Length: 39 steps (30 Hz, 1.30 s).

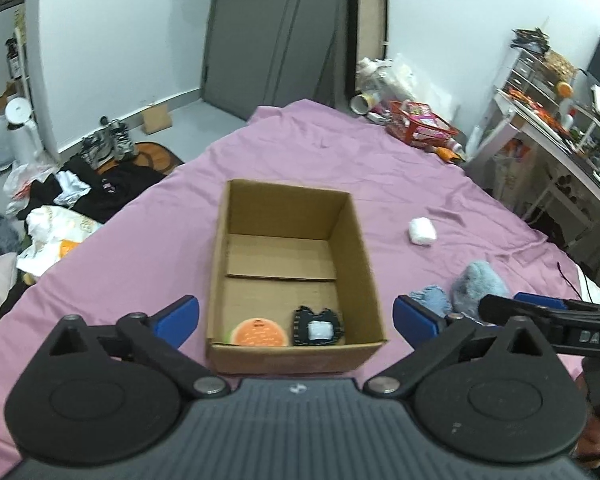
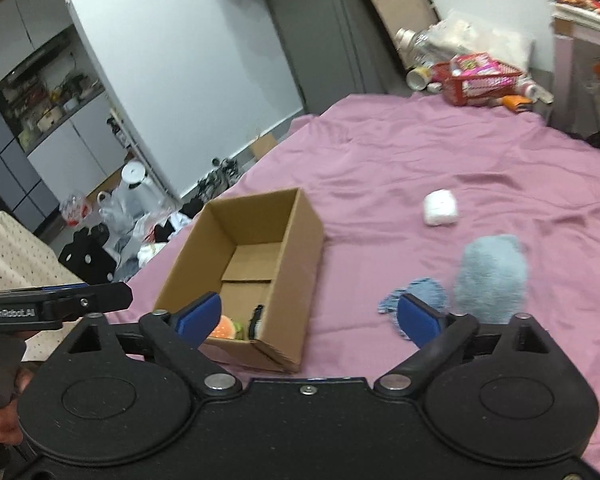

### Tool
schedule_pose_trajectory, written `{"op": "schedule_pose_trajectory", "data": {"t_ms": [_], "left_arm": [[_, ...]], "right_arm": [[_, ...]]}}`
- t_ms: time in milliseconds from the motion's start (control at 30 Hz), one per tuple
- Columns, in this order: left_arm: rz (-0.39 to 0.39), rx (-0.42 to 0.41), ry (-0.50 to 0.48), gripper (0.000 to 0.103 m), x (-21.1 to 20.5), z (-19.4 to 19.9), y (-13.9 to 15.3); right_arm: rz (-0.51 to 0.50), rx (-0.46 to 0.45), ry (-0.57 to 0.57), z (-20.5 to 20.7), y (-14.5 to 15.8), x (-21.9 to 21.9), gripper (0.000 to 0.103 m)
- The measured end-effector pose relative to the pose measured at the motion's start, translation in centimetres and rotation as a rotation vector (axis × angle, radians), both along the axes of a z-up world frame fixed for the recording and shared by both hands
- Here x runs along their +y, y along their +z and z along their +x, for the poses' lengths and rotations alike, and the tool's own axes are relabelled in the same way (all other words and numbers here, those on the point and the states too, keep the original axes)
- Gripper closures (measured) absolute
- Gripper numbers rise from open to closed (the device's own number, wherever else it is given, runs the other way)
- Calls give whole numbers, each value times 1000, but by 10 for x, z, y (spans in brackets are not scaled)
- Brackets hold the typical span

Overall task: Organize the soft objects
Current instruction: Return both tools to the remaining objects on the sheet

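White walls, grey door, grey floor, cluttered white shelving right.

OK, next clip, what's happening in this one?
A person holds a gripper in each hand over a bed with a pink sheet, sorting soft items into a cardboard box. Two are already inside: an orange round plush and a black pouch. A white bundle, fluffy blue toy and denim scrap remain outside. The left gripper and right gripper are open and empty.
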<state>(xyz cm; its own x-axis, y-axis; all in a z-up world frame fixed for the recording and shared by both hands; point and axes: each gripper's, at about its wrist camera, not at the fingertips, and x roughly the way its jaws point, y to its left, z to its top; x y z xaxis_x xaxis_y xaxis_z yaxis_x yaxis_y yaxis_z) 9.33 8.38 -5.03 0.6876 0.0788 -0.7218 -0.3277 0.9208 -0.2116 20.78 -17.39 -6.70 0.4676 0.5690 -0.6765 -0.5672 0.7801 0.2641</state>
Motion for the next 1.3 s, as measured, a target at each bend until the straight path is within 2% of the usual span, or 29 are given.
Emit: {"op": "schedule_pose_trajectory", "data": {"t_ms": [100, 267, 367, 567, 667, 800, 1167, 1300], "left_arm": [[4, -7, -28, 1, -14, 4, 2], [1, -13, -75, 1, -35, 8, 4], [33, -24, -107, 1, -49, 8, 6], [43, -14, -173, 1, -70, 12, 3], [77, -24, -251, 1, -85, 16, 2], [79, -8, -310, 1, -97, 23, -5], [99, 52, -372, 1, -115, 48, -33], [94, 40, -416, 2, -123, 56, -39]], "right_arm": [[11, -22, -18, -2, 4, -17, 0], [18, -23, -54, -4, 7, -45, 0], [21, -24, -81, -5, 8, -61, 0], [29, -36, -131, -9, 9, -91, 0], [35, -45, -150, -10, 7, -105, 0], [36, -49, -174, -9, 2, -120, 0], [31, -34, -241, -9, -16, -148, 0], [34, -15, -270, -7, -27, -155, 1]]}}
